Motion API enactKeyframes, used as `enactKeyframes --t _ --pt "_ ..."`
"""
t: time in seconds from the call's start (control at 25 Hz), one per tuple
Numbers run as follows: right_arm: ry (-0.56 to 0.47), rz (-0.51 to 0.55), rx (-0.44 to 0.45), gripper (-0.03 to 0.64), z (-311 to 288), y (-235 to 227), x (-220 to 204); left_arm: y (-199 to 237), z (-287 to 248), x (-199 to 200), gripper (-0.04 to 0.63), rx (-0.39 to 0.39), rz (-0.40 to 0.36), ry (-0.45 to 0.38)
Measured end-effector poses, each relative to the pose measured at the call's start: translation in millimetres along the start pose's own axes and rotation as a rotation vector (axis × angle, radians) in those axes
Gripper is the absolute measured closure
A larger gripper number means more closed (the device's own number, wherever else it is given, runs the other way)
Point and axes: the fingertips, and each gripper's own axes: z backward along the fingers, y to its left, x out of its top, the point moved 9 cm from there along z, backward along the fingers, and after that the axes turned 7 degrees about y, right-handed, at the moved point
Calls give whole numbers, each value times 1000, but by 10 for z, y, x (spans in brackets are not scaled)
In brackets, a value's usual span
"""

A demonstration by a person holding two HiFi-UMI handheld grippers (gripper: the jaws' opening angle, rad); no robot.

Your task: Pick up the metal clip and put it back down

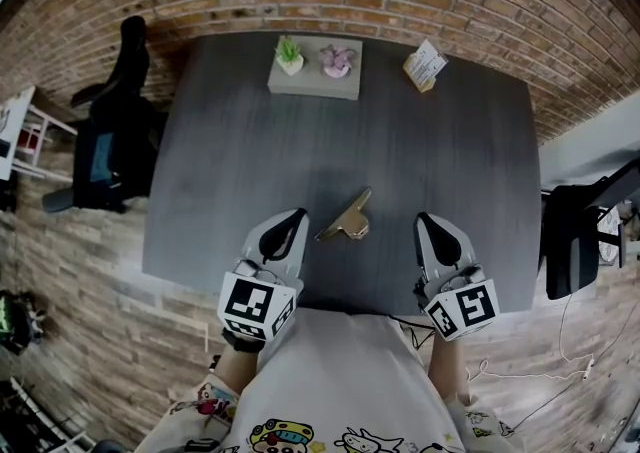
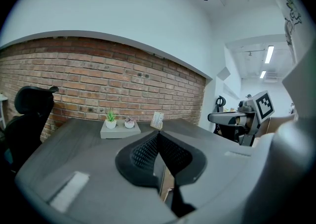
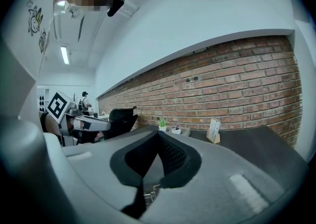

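Note:
A brass-coloured metal clip (image 1: 346, 219) lies on the dark grey table (image 1: 450, 151), near its front edge and between my two grippers. My left gripper (image 1: 294, 218) is shut and empty, its tip just left of the clip and apart from it. My right gripper (image 1: 428, 223) is shut too, holding nothing, a short way right of the clip. In the left gripper view the closed jaws (image 2: 158, 146) point toward the back of the table. The right gripper view shows its closed jaws (image 3: 157, 145) aimed the same way. The clip does not show clearly in either gripper view.
A grey tray (image 1: 318, 79) with two small potted plants stands at the back of the table, and a card holder (image 1: 425, 67) to its right. Black office chairs stand at the left (image 1: 110, 131) and right (image 1: 575, 236). A brick wall runs behind the table.

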Motion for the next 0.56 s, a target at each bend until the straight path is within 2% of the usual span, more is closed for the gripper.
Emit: enactKeyframes --t 0.56 --pt "1 -9 -22 615 55 100 -58 21 58 -62 595 -14 -1 4"
